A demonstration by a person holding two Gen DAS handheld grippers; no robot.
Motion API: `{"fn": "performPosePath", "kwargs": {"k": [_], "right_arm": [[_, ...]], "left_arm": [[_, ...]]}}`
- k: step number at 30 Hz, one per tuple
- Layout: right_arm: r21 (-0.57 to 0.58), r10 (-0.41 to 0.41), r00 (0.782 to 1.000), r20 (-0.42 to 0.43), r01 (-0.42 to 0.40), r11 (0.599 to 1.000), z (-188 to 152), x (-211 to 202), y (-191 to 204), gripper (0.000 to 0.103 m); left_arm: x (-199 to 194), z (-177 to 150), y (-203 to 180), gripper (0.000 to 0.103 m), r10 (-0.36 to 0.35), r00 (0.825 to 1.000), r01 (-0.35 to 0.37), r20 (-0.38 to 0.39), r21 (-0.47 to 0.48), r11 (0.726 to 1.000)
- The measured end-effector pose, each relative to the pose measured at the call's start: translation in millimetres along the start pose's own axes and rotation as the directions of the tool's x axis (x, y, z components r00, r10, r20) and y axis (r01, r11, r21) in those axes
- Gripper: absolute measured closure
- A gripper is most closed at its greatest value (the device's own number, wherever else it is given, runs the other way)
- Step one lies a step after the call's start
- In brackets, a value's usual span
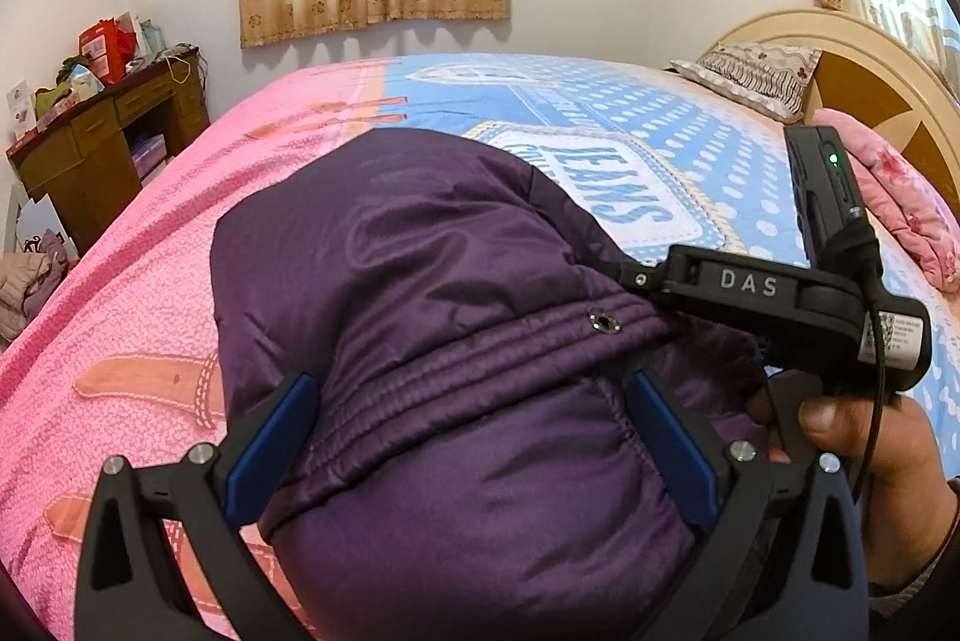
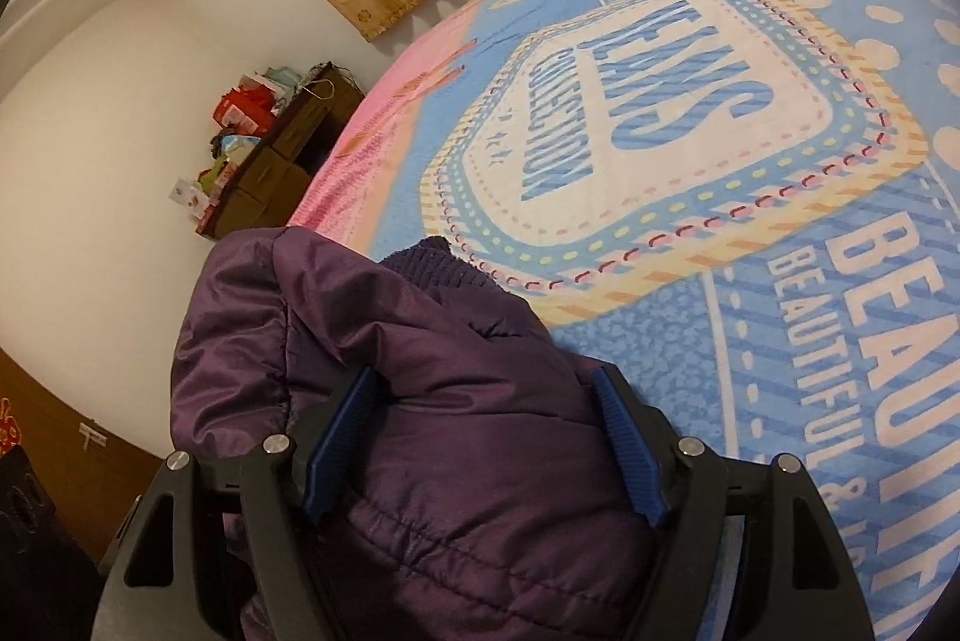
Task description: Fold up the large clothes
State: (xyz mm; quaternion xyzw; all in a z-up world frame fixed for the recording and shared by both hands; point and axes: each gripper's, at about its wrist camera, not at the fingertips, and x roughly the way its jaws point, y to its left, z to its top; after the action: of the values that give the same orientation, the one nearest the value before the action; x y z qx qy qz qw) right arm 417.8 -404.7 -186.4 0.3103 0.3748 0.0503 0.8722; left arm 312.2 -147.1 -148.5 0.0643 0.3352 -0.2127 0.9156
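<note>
A dark purple puffy jacket lies bunched on the bed, and it also shows in the right wrist view. My left gripper has its blue pads on either side of a thick fold of the jacket near a stitched band with a metal snap. My right gripper is closed on another padded fold; its body shows in the left wrist view at the jacket's right edge, held by a hand.
The bed has a pink and blue printed cover. A patterned pillow and a pink folded blanket lie by the headboard. A cluttered wooden desk stands at the left wall.
</note>
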Motion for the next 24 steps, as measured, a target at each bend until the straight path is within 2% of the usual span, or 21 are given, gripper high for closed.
{"fn": "performPosePath", "kwargs": {"k": [24], "right_arm": [[0.019, 0.031, 0.999, -0.031, -0.03, 0.999, 8, 10, -10, 0.025]], "left_arm": [[-1, 3, -3, 0.0, 0.012, 1.0, -0.012, 0.003, 0.0, 1.0]]}}
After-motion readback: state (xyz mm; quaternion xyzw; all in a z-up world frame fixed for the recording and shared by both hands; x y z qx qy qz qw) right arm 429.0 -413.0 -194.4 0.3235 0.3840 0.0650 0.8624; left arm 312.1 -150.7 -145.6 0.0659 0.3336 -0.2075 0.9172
